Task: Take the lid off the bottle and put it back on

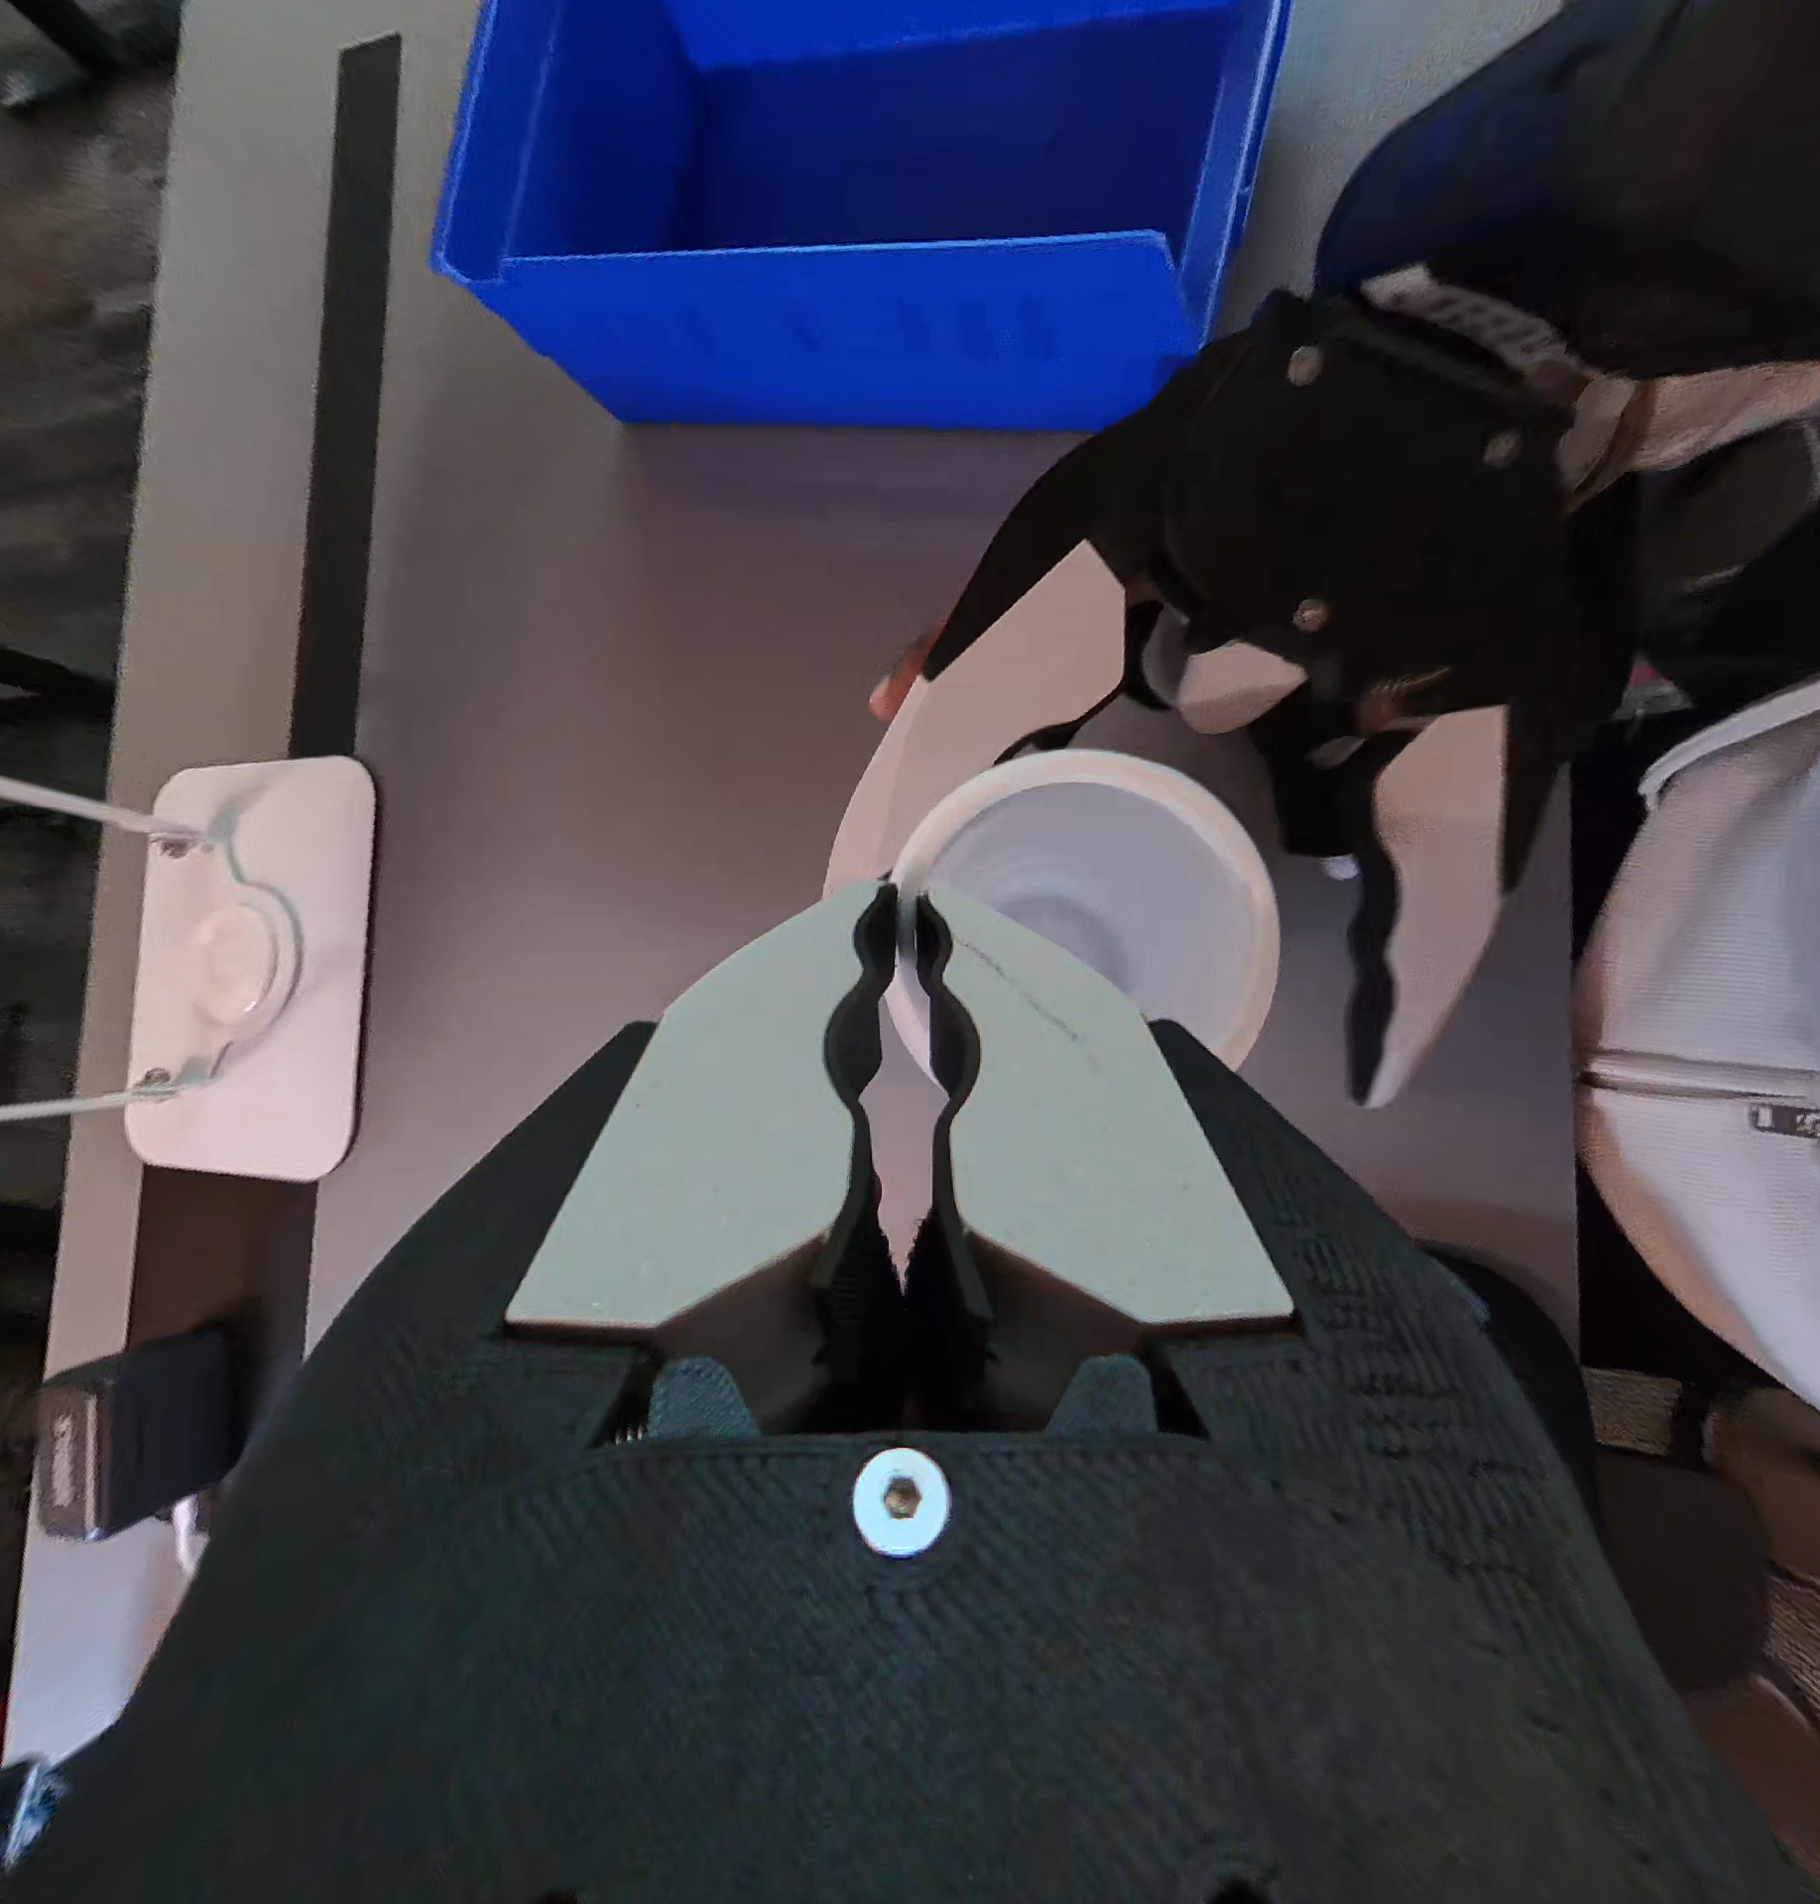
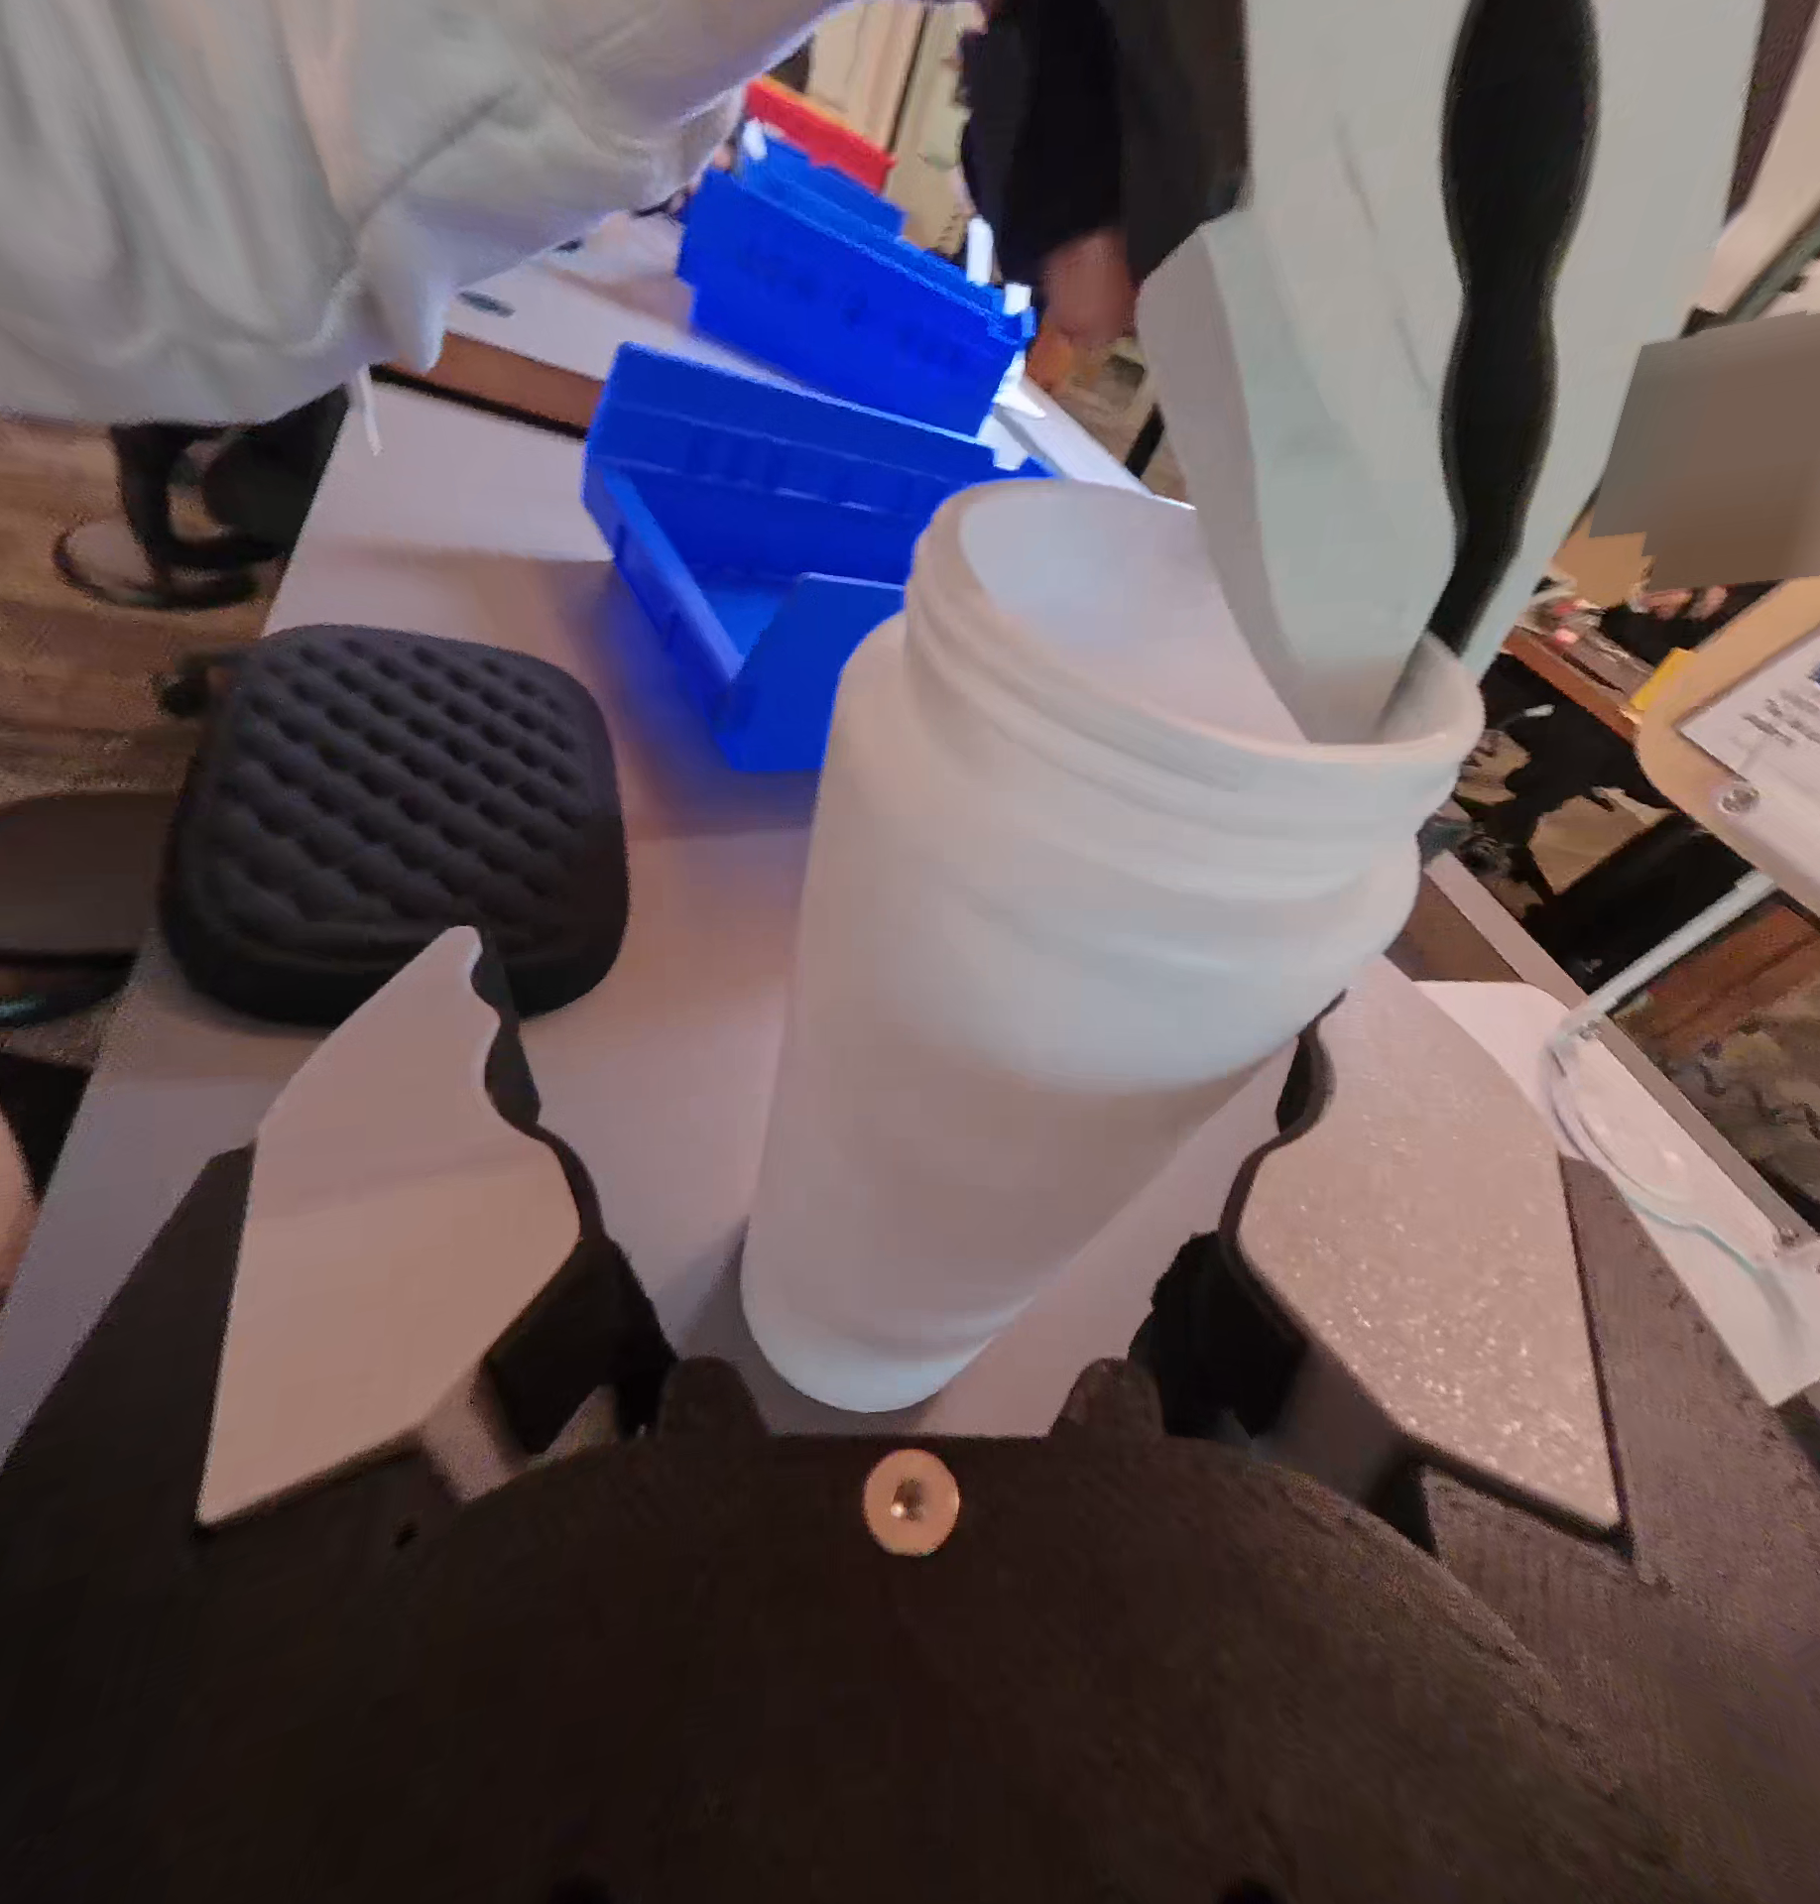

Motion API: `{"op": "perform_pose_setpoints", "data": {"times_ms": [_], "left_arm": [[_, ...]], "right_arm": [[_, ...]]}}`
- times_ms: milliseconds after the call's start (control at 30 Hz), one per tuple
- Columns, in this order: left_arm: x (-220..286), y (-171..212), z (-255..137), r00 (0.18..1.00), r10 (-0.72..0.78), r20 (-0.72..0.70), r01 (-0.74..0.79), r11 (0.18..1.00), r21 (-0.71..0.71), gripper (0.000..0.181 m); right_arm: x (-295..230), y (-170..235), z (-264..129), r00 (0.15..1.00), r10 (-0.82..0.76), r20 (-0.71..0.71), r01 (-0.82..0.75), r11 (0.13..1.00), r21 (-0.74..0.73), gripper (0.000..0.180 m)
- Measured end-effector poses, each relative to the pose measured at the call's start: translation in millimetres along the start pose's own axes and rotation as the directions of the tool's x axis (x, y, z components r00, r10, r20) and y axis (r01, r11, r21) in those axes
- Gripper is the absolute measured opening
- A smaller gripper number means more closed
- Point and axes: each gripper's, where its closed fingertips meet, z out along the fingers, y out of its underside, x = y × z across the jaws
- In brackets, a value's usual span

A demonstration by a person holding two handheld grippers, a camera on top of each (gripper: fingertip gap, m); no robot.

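A frosted white bottle (image 2: 998, 1030) stands tilted on the grey table (image 2: 668, 1041), its threaded mouth open with no lid on it. In the left wrist view I look down into its mouth (image 1: 1091, 907). My left gripper (image 1: 905, 898) is shut on the bottle's rim, one finger inside the mouth and one outside; it comes down from above in the right wrist view (image 2: 1410, 670). My right gripper (image 2: 895, 974) is open around the bottle's body, which stands close to its right finger (image 2: 1400, 1236). I see no lid that I can be sure of; a white curved edge (image 1: 869, 804) shows beside the bottle.
A blue bin (image 1: 844, 206) stands beyond the bottle, with another blue bin (image 2: 844, 289) farther off. A black quilted pouch (image 2: 390, 814) lies to the left. A white stand base (image 1: 251, 969) sits near the table's edge. A person in a white jacket (image 1: 1730, 1030) stands close. About 15 centimetres separates my right fingertips from the black quilted pouch (image 2: 390, 814).
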Motion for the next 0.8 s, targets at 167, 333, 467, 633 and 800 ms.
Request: {"op": "perform_pose_setpoints", "data": {"times_ms": [167,333,467,633,800], "left_arm": [[4.2,-17.0,14.9,0.991,-0.038,-0.125,0.039,0.999,0.006,0.004],[-0.1,-24.7,23.9,0.985,-0.054,-0.163,0.062,0.997,0.039,0.007],[9.0,-24.4,18.1,0.97,-0.058,-0.235,0.084,0.991,0.1,0.061],[-9.2,-16.0,-27.3,0.993,-0.054,-0.106,0.076,0.972,0.221,0.09],[-68.1,44.9,-108.3,0.913,-0.239,0.332,0.132,0.94,0.315,0.088]], "right_arm": [[24.0,-2.7,-10.2,0.988,0.14,-0.062,-0.132,0.983,0.125,0.101],[31.2,6.8,-3.8,0.985,0.133,-0.107,-0.123,0.988,0.098,0.107],[28.6,6.7,-3.8,0.98,0.181,-0.081,-0.17,0.978,0.124,0.102],[29.5,6.7,-3.5,0.98,0.181,-0.087,-0.169,0.977,0.132,0.103],[31.3,10.9,-2.6,0.982,0.162,-0.1,-0.15,0.982,0.116,0.101]]}}
